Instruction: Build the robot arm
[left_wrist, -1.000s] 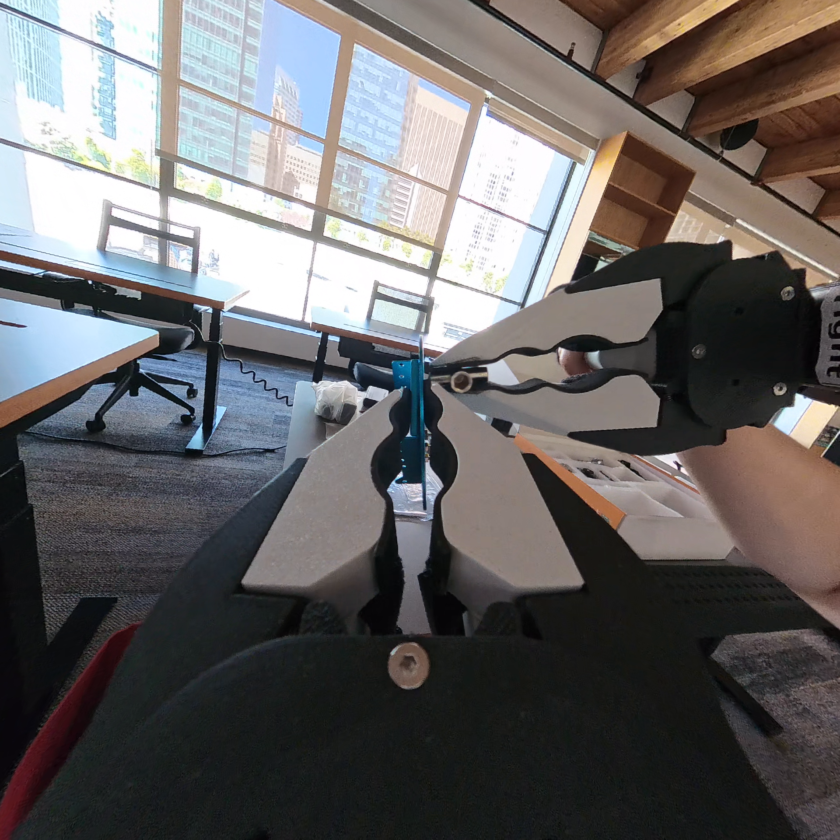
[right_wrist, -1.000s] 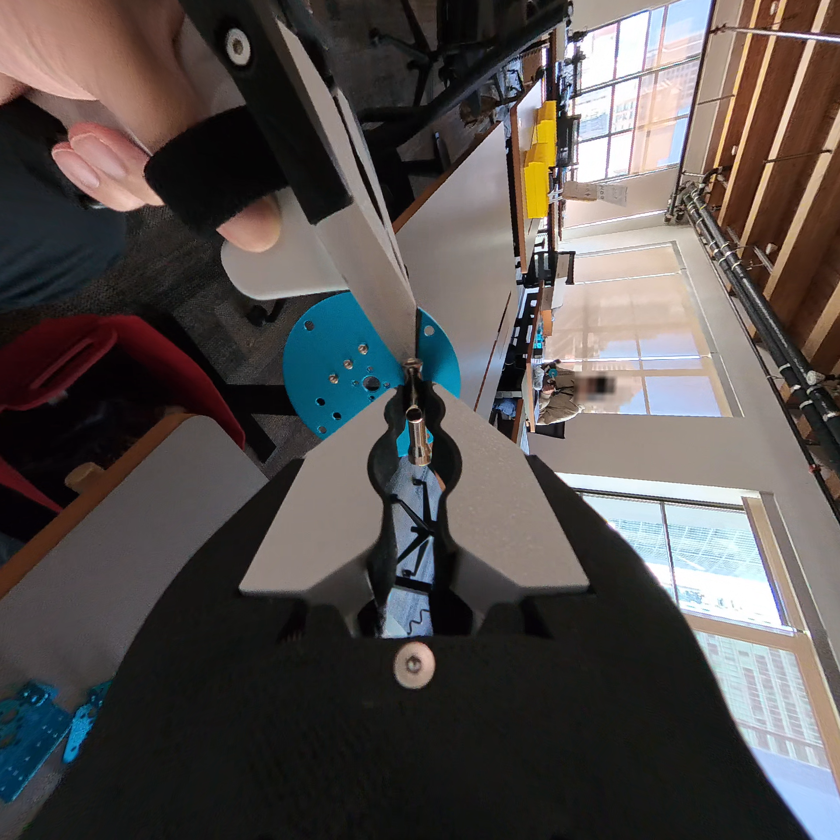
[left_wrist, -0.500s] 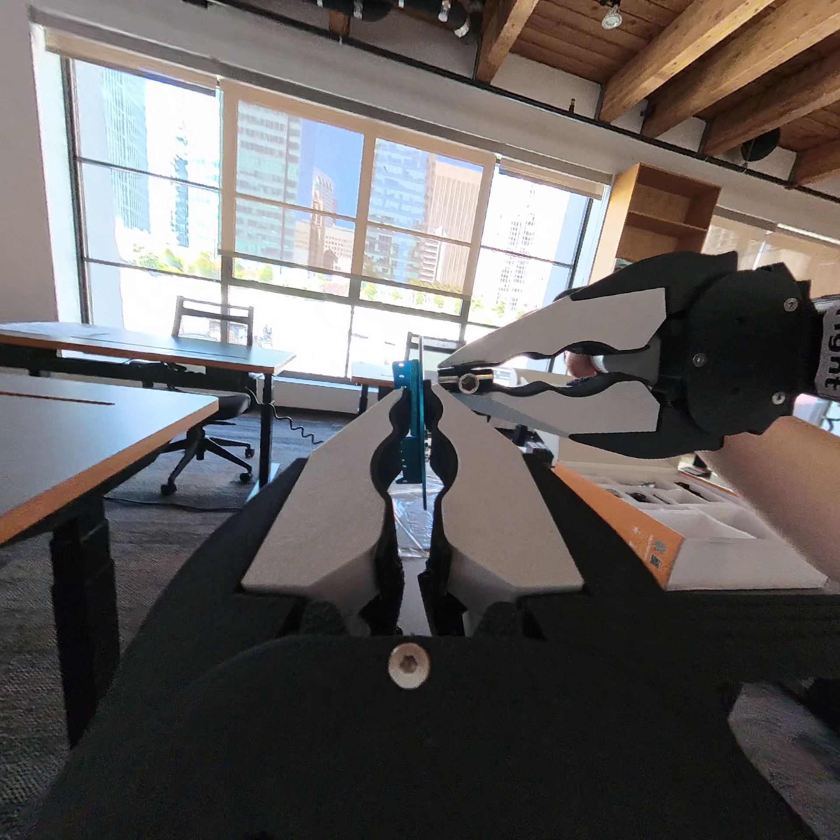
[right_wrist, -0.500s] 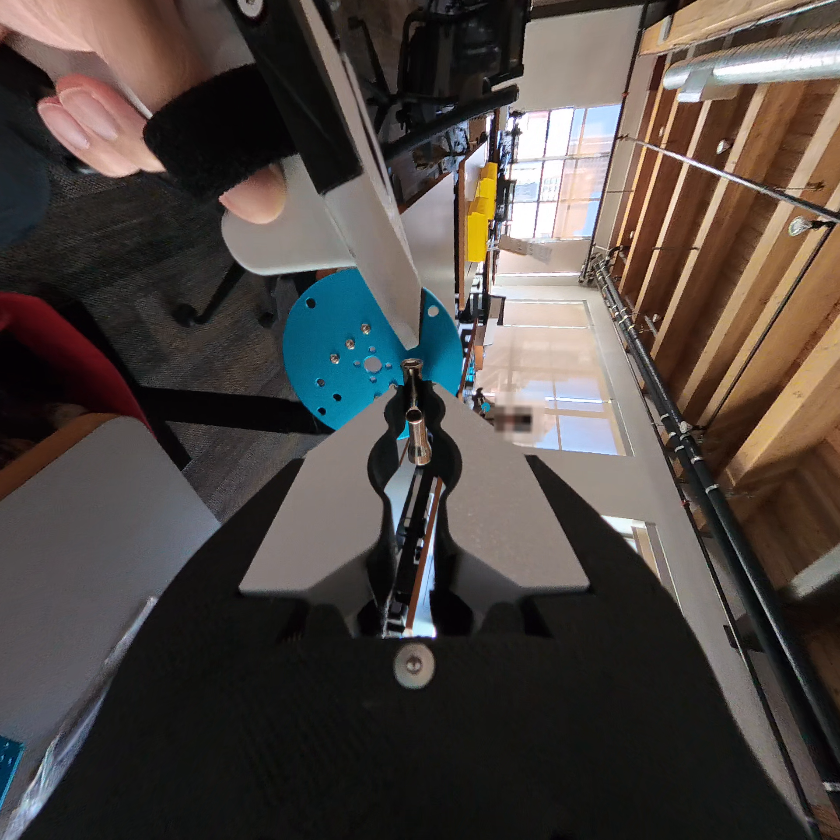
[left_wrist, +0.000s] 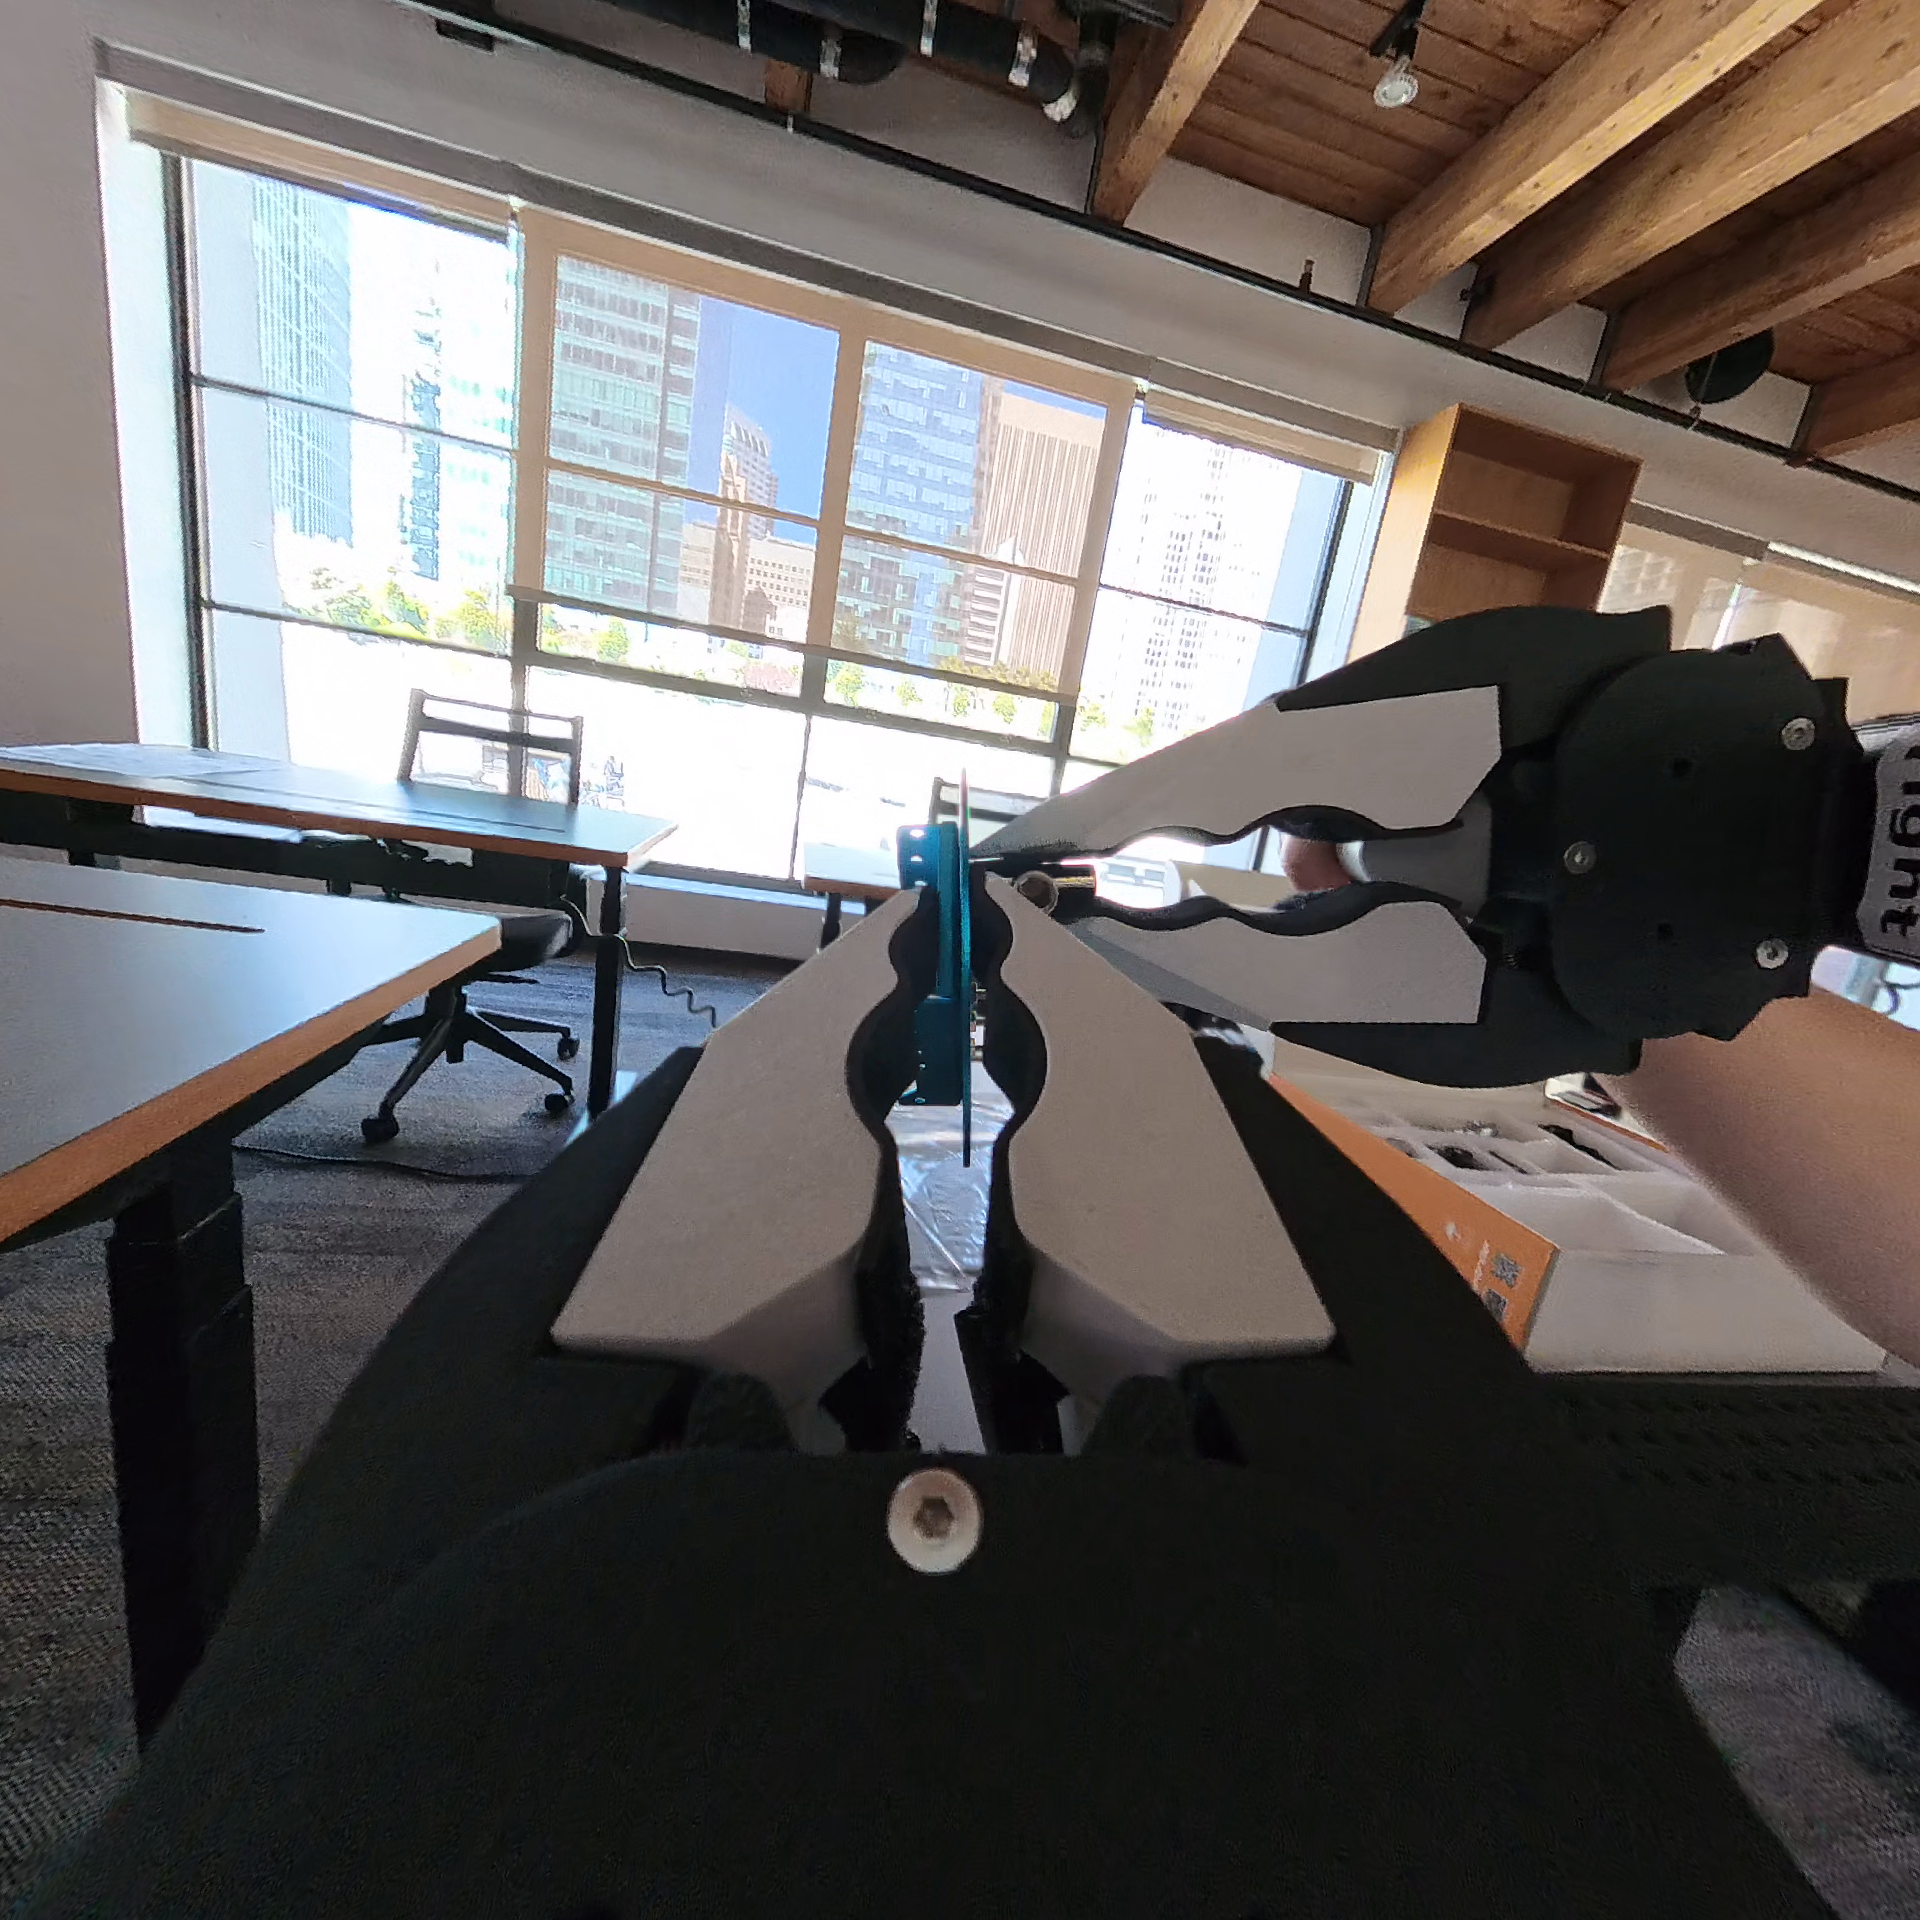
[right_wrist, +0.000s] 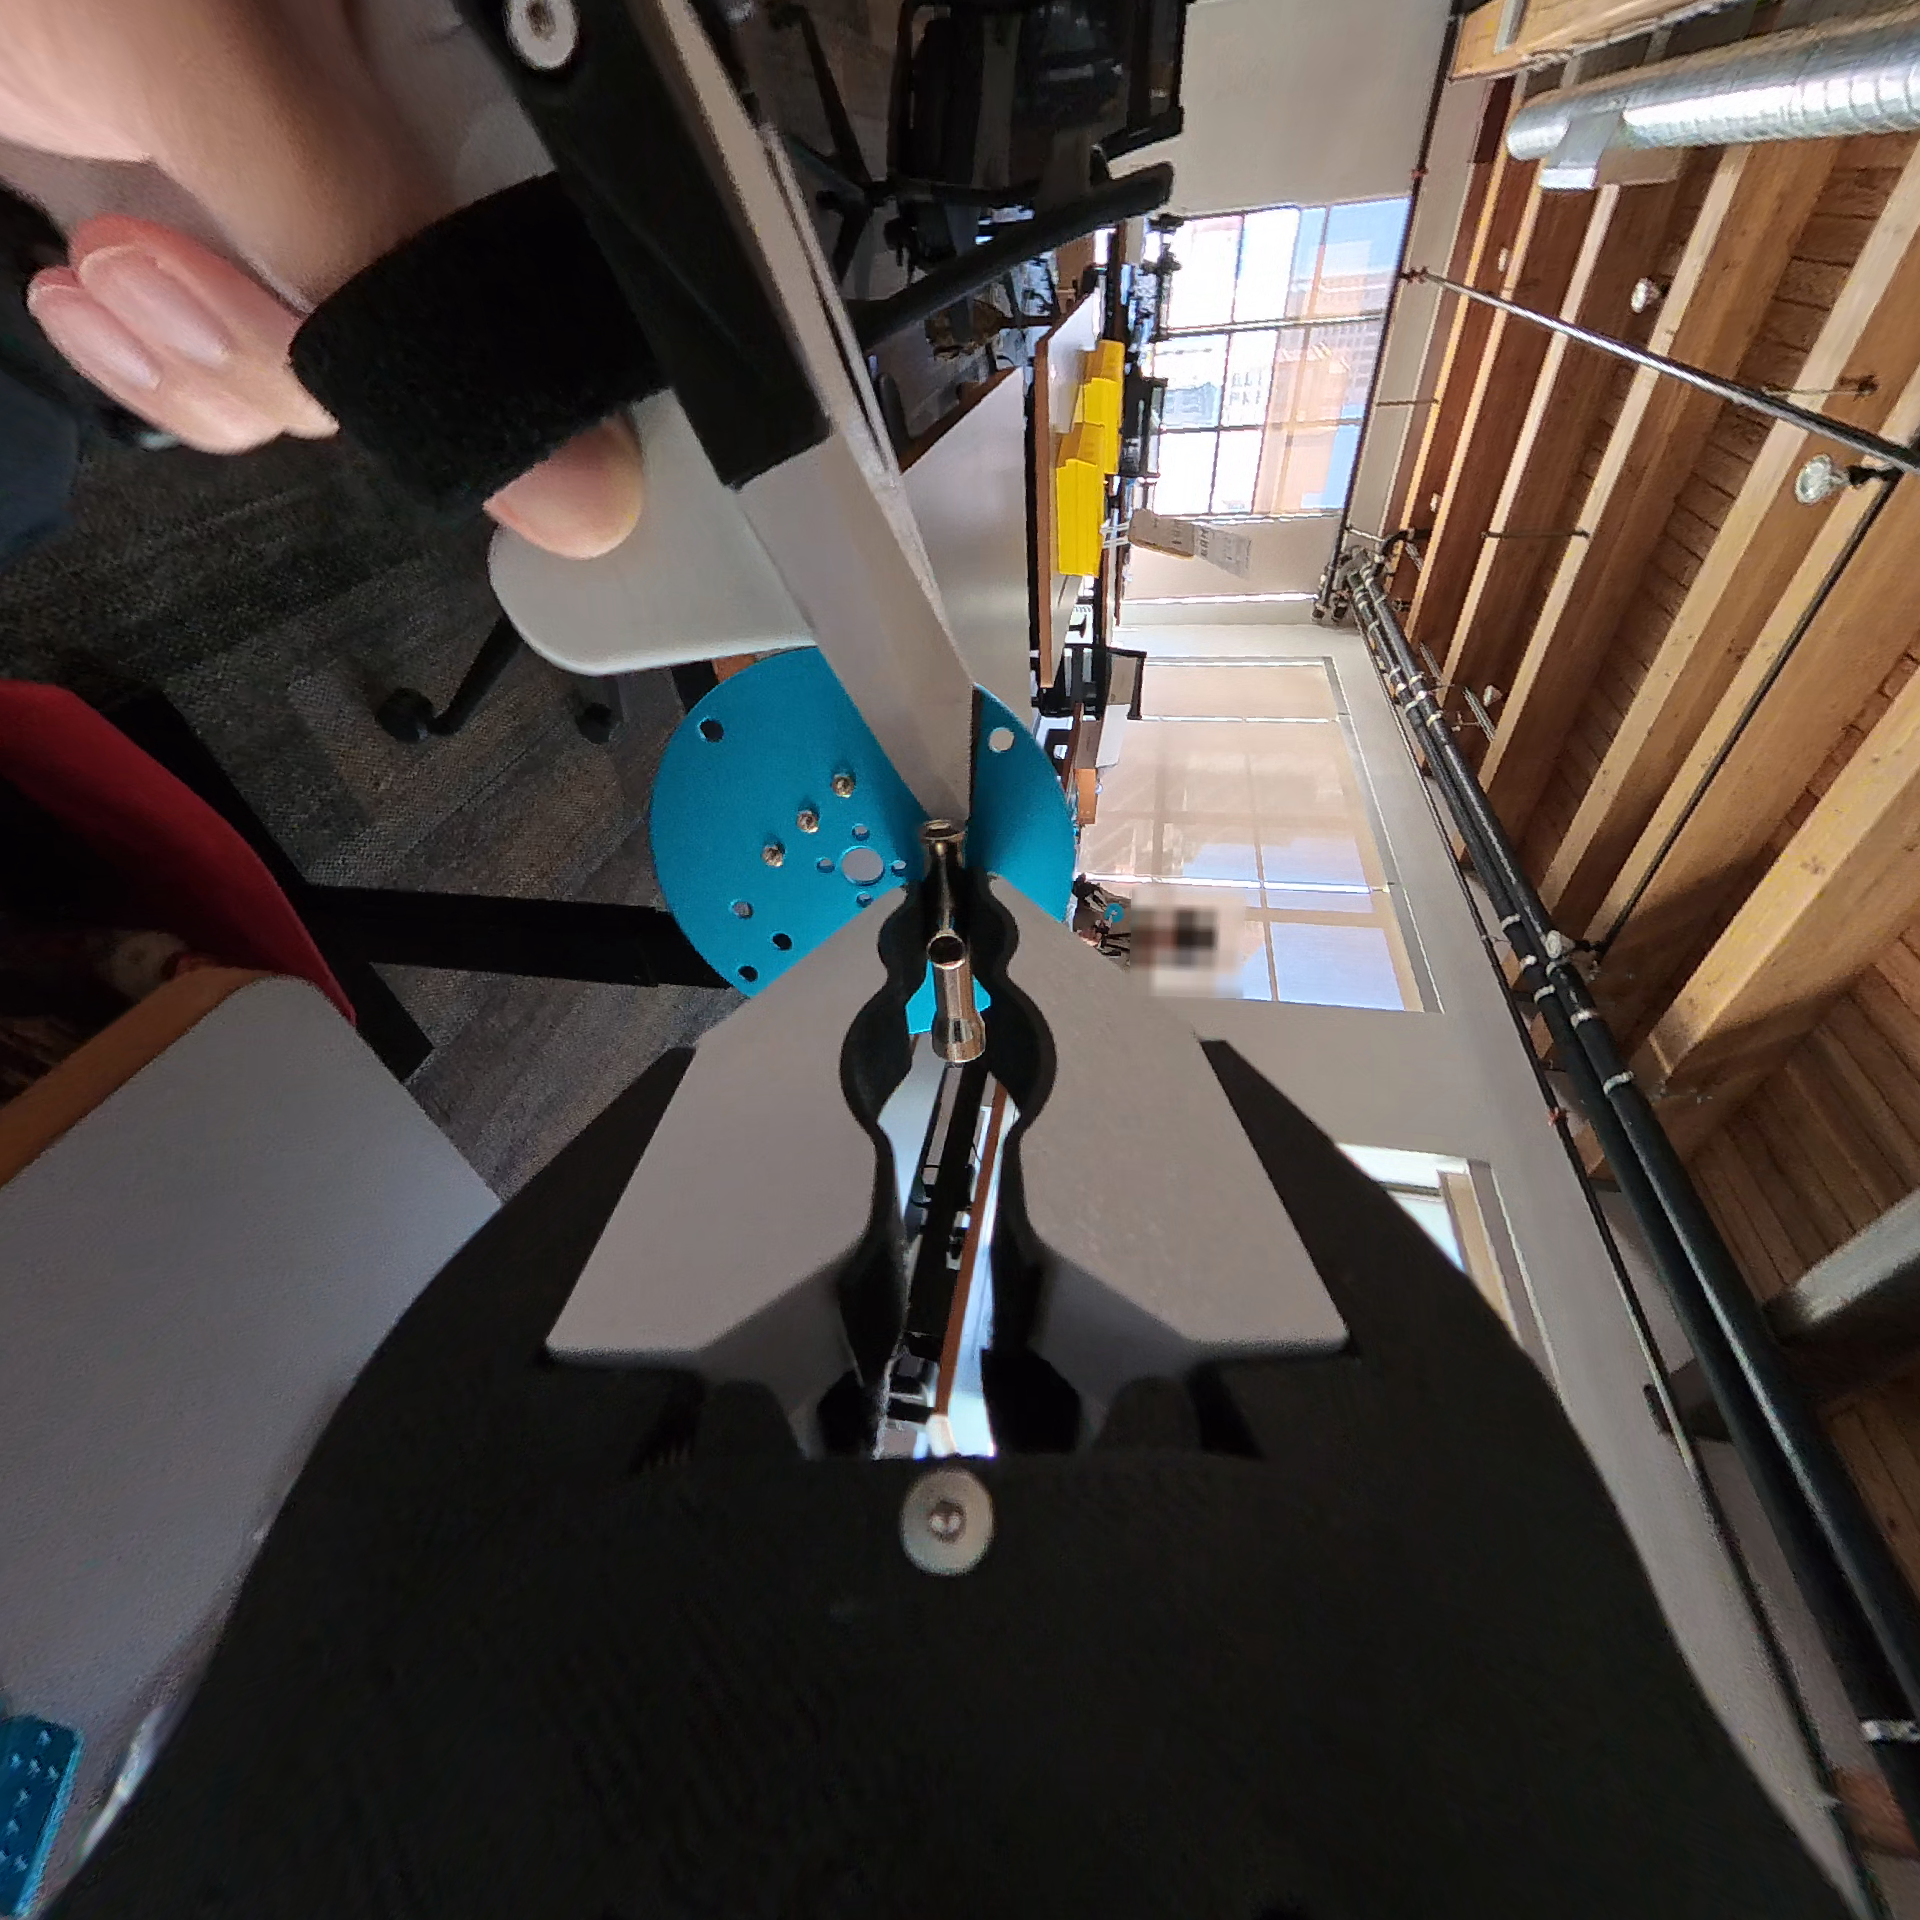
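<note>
My left gripper is shut on a blue round metal disc with several holes, held on edge and seen edge-on. In the right wrist view the disc's face shows, with the left gripper's finger across it and a person's hand behind. My right gripper is shut on a small silver metal tool. The tool's tip touches the disc's face just right of its centre hole. In the left wrist view the right gripper comes in from the right, and the tool sits at its tips beside the disc.
Dark desks and office chairs stand at the left before big windows. A white and orange box with compartments lies at the lower right. A grey table, a red object and blue parts show in the right wrist view. My two grippers' fingertips are within a few centimetres of each other.
Both grippers have tilted and swung together, so the room behind has shifted. The tool's tip has stayed at the disc's face near the centre hole. Both grips are unchanged.
</note>
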